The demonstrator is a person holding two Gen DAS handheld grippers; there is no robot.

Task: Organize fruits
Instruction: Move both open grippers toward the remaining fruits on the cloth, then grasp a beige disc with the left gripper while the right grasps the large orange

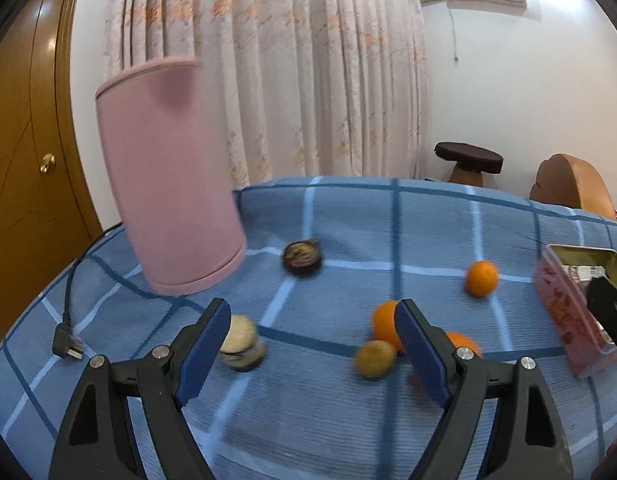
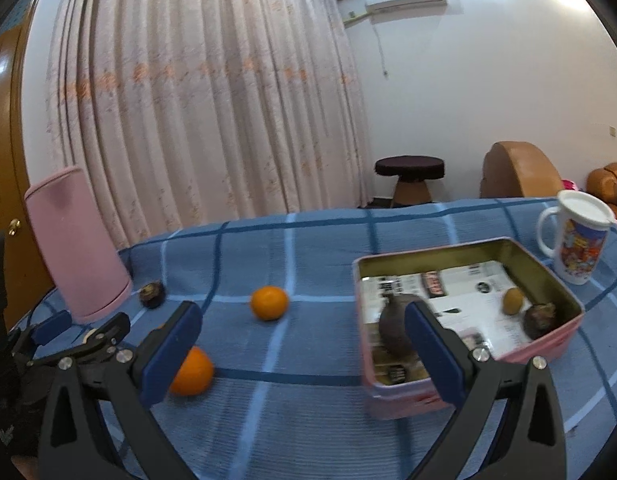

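Pink tin on blue checked cloth; both grippers spread, holding nothing.
Inside tin: 1 yellow-brown fruit, 2 dark fruits. Left of tin on the cloth: 2 oranges, 1 dark fruit. Left gripper and right gripper both hover above cloth.

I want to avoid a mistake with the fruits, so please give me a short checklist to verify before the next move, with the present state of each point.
1. Left gripper open and holding nothing: ok.
2. Right gripper open and holding nothing: ok.
3. Pink tin open, with free room inside: ok; a dark fruit, a small yellow-brown fruit and a blurred dark one lie in it.
4. All fruits in the tin: not ok; three oranges, e.g., remain on the cloth.
5. Fruit between the left fingers: not ok; the kiwi-like fruit lies ahead.
6. Sharp view: not ok, blurred.
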